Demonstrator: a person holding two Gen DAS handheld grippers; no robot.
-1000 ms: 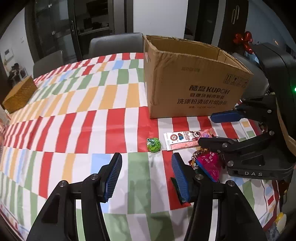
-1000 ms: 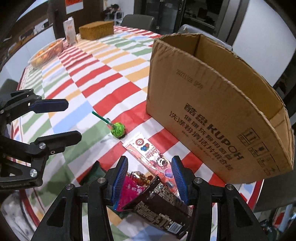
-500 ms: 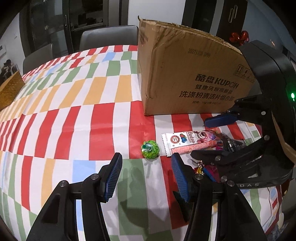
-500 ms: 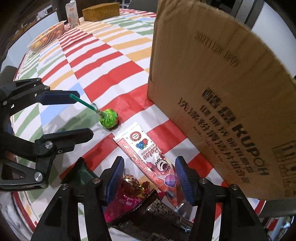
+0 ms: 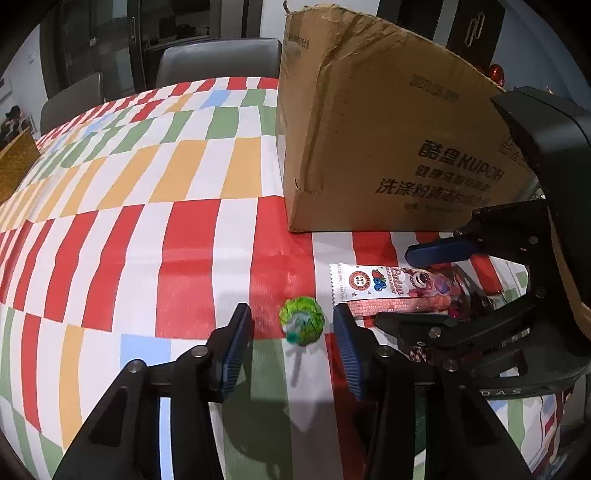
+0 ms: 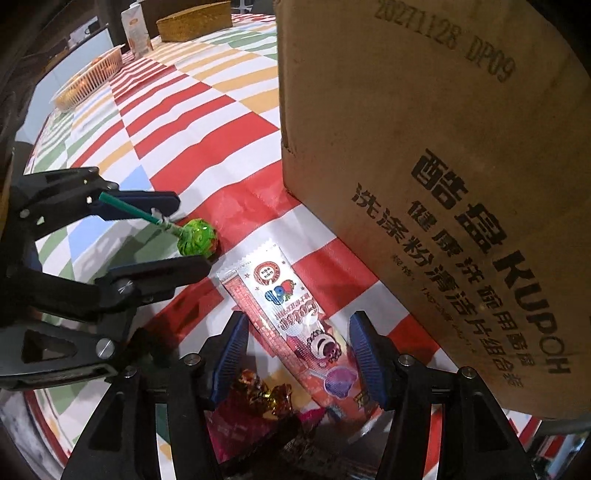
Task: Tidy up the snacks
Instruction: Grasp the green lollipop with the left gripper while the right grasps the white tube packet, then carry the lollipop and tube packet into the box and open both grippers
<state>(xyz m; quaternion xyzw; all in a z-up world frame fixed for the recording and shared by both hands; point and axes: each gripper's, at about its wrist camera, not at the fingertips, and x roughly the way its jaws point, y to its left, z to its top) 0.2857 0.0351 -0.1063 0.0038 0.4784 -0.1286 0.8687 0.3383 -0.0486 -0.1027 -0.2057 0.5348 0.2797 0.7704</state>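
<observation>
A green lollipop [image 5: 301, 322] lies on the striped tablecloth, its stick pointing toward the left gripper [image 5: 293, 338]. That gripper is open with the lollipop head between its fingertips, not touching. In the right wrist view the lollipop [image 6: 196, 242] sits between the left gripper's fingers [image 6: 159, 201]. A long white and red snack packet [image 6: 291, 317] lies between the fingers of my open right gripper [image 6: 297, 352]; it also shows in the left wrist view [image 5: 391, 286]. A cardboard box [image 5: 388, 147] stands just behind.
Foil-wrapped candies [image 6: 264, 397] and a pink wrapper lie under the right gripper. A wicker basket [image 6: 194, 24], a carton [image 6: 135, 27] and a tray of food [image 6: 88, 81] stand at the table's far side. Grey chairs [image 5: 218, 62] stand behind the table.
Both grippers have moved down and forward. The left one now has the lollipop head between its fingers; the right one now straddles the long packet. Both stay open.
</observation>
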